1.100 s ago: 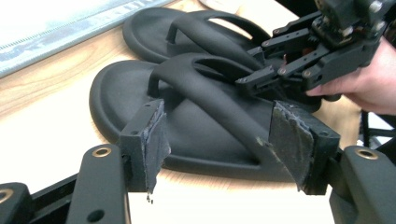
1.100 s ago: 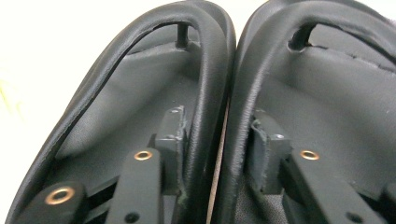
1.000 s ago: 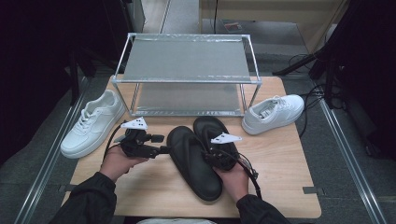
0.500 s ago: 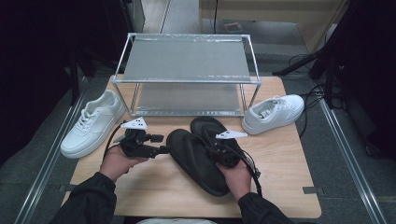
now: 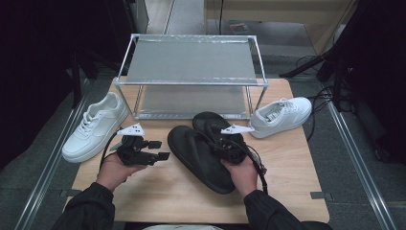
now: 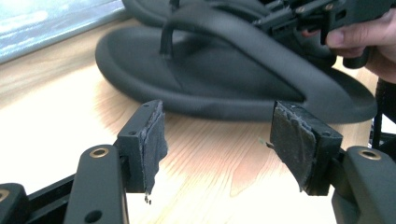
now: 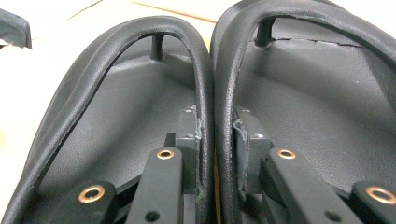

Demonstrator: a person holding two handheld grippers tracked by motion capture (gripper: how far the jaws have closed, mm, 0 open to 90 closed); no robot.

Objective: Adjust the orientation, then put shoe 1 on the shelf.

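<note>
Up close, right claw [image 7: 215, 140] pinches both sandals' [image 5: 206, 151] straps [image 7: 208, 93]; high view hides that; left claw [image 6: 224, 140] released.

Seen between two black fingers [image 6: 142, 147] standing wide apart with nothing held: bare wooden tabletop [image 6: 56, 107]. Just beyond them, a black flip-flop [image 6: 224, 79] lying flat on the wood, its strap arching up. Behind it, a second black flip-flop [image 6: 154, 9], partly cut off at the top edge. At upper right, a hand [image 6: 369, 39] on the right gripper [image 6: 317, 16], set at the straps.
</note>
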